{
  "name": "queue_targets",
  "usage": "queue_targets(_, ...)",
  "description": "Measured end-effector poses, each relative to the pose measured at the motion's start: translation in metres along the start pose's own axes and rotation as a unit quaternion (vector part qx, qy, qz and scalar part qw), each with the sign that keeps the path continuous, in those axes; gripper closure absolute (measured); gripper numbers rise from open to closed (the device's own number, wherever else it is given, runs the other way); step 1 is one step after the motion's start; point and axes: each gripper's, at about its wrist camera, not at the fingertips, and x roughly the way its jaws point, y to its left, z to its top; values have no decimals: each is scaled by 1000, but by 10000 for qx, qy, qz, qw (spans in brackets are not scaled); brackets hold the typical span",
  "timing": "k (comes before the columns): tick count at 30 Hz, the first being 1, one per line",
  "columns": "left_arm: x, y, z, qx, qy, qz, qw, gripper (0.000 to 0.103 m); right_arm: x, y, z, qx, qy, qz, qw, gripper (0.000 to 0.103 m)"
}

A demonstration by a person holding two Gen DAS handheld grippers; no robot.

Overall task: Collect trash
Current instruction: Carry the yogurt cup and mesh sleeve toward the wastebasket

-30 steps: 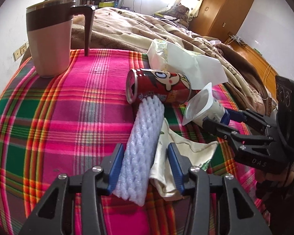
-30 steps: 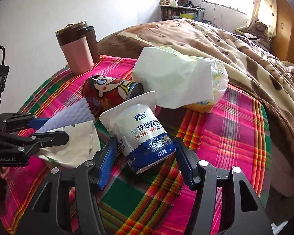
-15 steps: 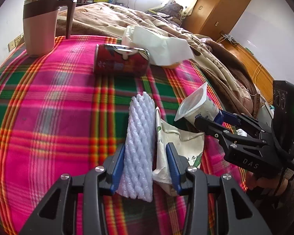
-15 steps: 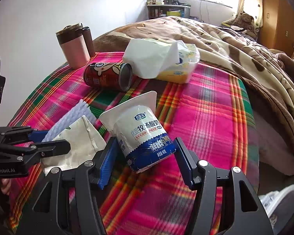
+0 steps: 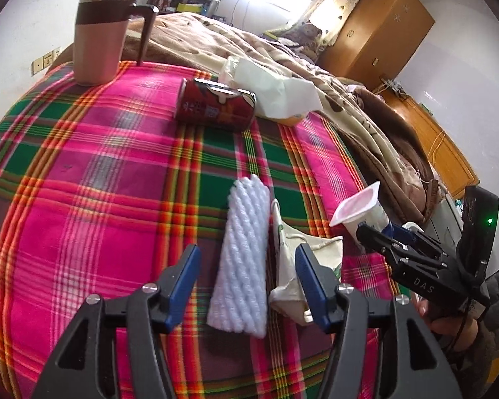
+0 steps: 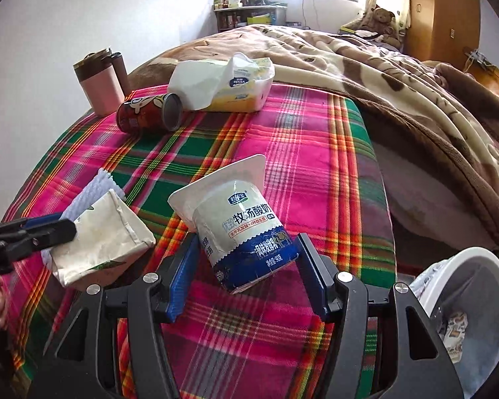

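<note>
Yogurt cup [image 6: 243,232]: lower centre of the right wrist view; empty, tipped with its open mouth up and to the left; clamped between the blue pads of the right gripper [image 6: 246,272], above the plaid cloth [image 6: 316,153]
Foam net [image 5: 241,259]: lower centre of the left wrist view; white sleeve lying on the cloth between the left jaws; left pad clear of it
Paper pouch [image 5: 296,266]: cream, crumpled, just right of the foam net; right pad touching it
Left gripper [image 5: 246,282]: released; its jaws have just been opening
Red can [image 5: 216,108]: on its side, upper centre; contents cannot be told
Tissue pack [image 6: 229,83]: beyond the can; white sheet sticking out
Mug [image 5: 98,40]: upright, upper left; lidded
Bin [image 6: 472,312]: lower right of the right wrist view; grey liner, wrappers inside
</note>
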Motion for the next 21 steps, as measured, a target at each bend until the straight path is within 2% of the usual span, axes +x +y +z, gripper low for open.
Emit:
queue_targets(2, -4, 5, 0, -27, -80, 104, 9999, 38, -1, -1, -1, 22, -6, 2, 10000, 43)
queue_targets(6, 5, 15, 0, -2, 134, 335, 9993, 38, -1, 0, -2, 35, -17, -10, 10000, 43)
queue_targets(19, 25, -3, 3, 455, 251, 530, 9972, 38, -3, 0, -6, 139, -69, 50, 9999, 43)
queue_targets(21, 26, -5, 3, 502, 249, 561, 9969, 44, -4, -1, -7, 152, -74, 63, 9998, 43)
